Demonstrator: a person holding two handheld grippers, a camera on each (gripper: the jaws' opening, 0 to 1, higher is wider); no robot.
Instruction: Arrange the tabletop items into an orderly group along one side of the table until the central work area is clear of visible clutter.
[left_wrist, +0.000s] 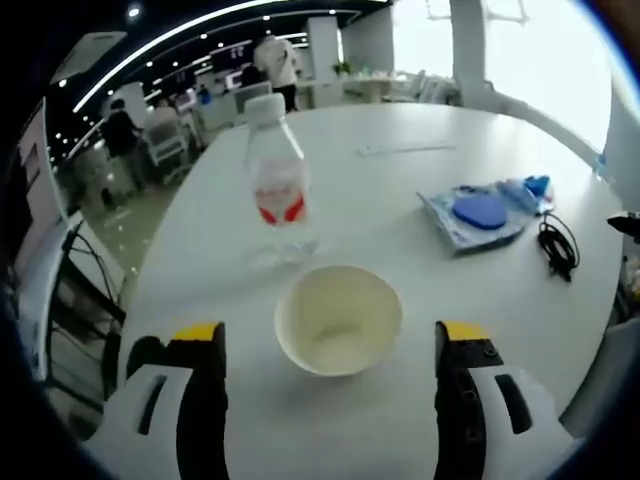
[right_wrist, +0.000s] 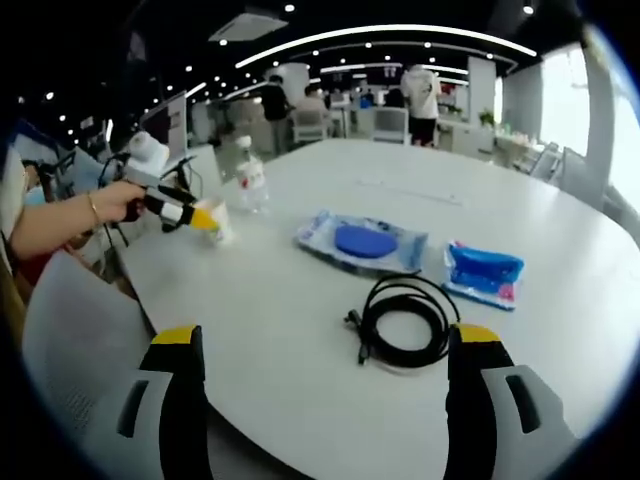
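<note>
A white paper bowl (left_wrist: 338, 318) stands upright on the white table (left_wrist: 420, 130), between the spread jaws of my left gripper (left_wrist: 330, 332), with a gap on each side. Behind it is a clear water bottle (left_wrist: 278, 185) with a red label. In the right gripper view a hand holds the left gripper (right_wrist: 200, 217) at the bowl (right_wrist: 220, 228), near the bottle (right_wrist: 250, 180). My right gripper (right_wrist: 326, 336) is open and holds nothing, just short of a coiled black cable (right_wrist: 405, 320).
A clear pouch with a blue disc (right_wrist: 362, 243) and a blue packet (right_wrist: 483, 270) lie mid-table; both also appear at the right as the pouch (left_wrist: 480, 212) and cable (left_wrist: 556, 245). A grey chair back (right_wrist: 70, 330) is at the near table edge. People stand far behind.
</note>
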